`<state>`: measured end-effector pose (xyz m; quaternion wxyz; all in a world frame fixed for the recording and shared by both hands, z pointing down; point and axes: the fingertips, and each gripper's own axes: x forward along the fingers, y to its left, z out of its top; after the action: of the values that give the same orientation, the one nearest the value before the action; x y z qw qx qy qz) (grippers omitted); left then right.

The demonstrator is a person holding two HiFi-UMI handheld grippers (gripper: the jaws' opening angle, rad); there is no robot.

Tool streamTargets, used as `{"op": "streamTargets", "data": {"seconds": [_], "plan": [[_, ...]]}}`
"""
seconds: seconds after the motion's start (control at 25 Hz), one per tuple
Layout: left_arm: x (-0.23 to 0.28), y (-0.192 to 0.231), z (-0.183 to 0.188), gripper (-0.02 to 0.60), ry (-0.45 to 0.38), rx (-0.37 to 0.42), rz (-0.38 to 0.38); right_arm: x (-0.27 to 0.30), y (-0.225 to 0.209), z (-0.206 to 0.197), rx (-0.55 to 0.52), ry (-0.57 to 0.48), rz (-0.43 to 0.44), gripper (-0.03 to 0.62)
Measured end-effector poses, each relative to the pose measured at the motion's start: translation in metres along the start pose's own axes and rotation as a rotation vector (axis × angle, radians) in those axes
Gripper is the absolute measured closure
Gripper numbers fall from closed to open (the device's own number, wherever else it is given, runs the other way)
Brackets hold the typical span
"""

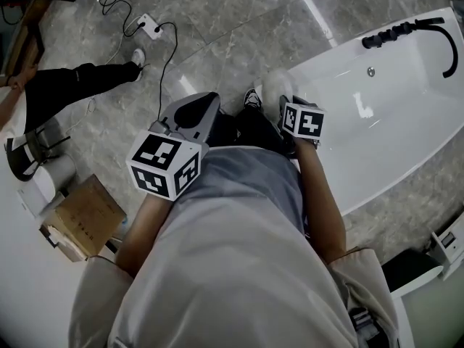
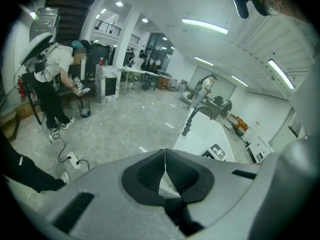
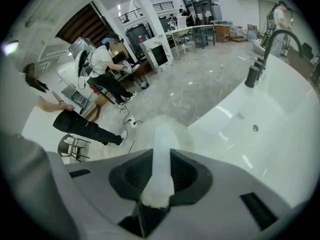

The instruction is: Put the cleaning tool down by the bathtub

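Observation:
The cleaning tool (image 3: 161, 161) is a white, frosted handle with a rounded fluffy head (image 1: 276, 87). My right gripper (image 3: 162, 171) is shut on the handle, and the head points down over the near corner of the white bathtub (image 1: 391, 114), by its rim. In the head view the right gripper (image 1: 290, 114) sits at the tub's left end, marker cube on top. My left gripper (image 2: 164, 170) hangs to the left over the floor; its jaws meet with nothing between them. In the head view it (image 1: 190, 118) is beside my knees.
A black faucet (image 1: 406, 31) stands at the bathtub's far end. A power strip with black cable (image 1: 148, 26) lies on the grey marble floor. Another person's leg (image 1: 69, 82) reaches in from the left. A cardboard box (image 1: 83, 216) and a stool (image 1: 32, 151) stand at the lower left.

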<state>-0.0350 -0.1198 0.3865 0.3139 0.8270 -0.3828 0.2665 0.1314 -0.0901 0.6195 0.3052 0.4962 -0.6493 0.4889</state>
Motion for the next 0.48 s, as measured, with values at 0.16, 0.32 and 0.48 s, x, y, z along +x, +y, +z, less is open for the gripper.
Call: {"op": "streamTargets", "data": {"seconds": [0.16, 0.32, 0.48], "plan": [[-0.005, 0.004, -0.003, 0.572, 0.0, -0.005, 0.007, 0.006, 0.001, -0.006, -0.005, 0.013, -0.012, 0.513], [-0.008, 0.004, -0.007, 0.572, 0.006, -0.007, 0.01, 0.012, 0.0, -0.011, -0.007, 0.025, -0.022, 0.513], [-0.013, 0.003, -0.011, 0.572, 0.008, -0.012, 0.018, 0.017, 0.0, -0.015, -0.012, 0.037, -0.027, 0.513]]}}
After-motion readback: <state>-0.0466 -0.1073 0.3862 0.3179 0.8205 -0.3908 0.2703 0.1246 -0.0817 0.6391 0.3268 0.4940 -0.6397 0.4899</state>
